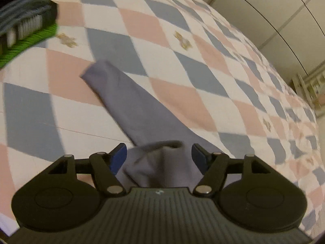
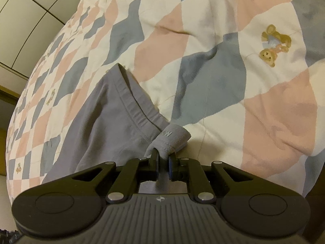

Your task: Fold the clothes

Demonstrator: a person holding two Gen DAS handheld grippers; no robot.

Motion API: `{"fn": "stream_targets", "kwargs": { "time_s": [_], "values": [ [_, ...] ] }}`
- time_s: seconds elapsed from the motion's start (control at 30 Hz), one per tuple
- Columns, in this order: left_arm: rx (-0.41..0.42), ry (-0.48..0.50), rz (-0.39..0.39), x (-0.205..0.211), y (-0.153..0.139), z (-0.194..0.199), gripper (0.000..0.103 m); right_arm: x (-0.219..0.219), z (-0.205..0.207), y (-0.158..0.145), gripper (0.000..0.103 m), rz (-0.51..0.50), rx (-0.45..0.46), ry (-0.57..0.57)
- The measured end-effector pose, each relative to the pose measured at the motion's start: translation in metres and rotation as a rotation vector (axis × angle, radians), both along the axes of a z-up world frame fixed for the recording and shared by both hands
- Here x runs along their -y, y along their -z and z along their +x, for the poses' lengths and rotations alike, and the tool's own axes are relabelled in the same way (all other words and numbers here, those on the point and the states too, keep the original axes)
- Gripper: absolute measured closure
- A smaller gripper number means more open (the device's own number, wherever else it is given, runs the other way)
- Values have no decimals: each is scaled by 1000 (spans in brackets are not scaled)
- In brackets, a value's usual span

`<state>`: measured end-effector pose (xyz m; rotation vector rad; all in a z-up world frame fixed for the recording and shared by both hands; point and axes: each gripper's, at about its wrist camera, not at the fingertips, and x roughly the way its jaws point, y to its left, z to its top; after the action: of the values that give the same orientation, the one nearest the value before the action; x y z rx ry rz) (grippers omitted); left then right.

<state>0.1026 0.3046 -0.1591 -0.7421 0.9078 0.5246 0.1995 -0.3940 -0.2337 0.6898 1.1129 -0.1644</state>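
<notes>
A checked quilt (image 1: 182, 46) covers the bed. The grey pants (image 2: 97, 122) lie on it, long and thin, stretching away from both grippers. The right gripper (image 2: 162, 162) pinches the waistband (image 2: 132, 101) corner tight. The left gripper (image 1: 158, 154) is wide open around bunched cloth.

Folded stack (image 1: 26, 26) blurred, cut by frame edge; grey garment's (image 1: 142, 122) near end hidden behind hand-held gripper body.
</notes>
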Motion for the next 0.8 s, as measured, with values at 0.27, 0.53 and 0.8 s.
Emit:
{"fn": "stream_targets", "kwargs": {
  "time_s": [0.27, 0.53, 0.8],
  "values": [
    [-187, -106, -138, -3, 85, -20, 54, -3, -8, 11, 87, -23, -37, 8],
    [-230, 2, 18, -6, 68, -14, 103, -1, -11, 1, 100, -44, -18, -23],
    [-319, -32, 343, -104, -28, -69, 103, 1, -5, -19, 100, -46, 34, -53]
  ]
}}
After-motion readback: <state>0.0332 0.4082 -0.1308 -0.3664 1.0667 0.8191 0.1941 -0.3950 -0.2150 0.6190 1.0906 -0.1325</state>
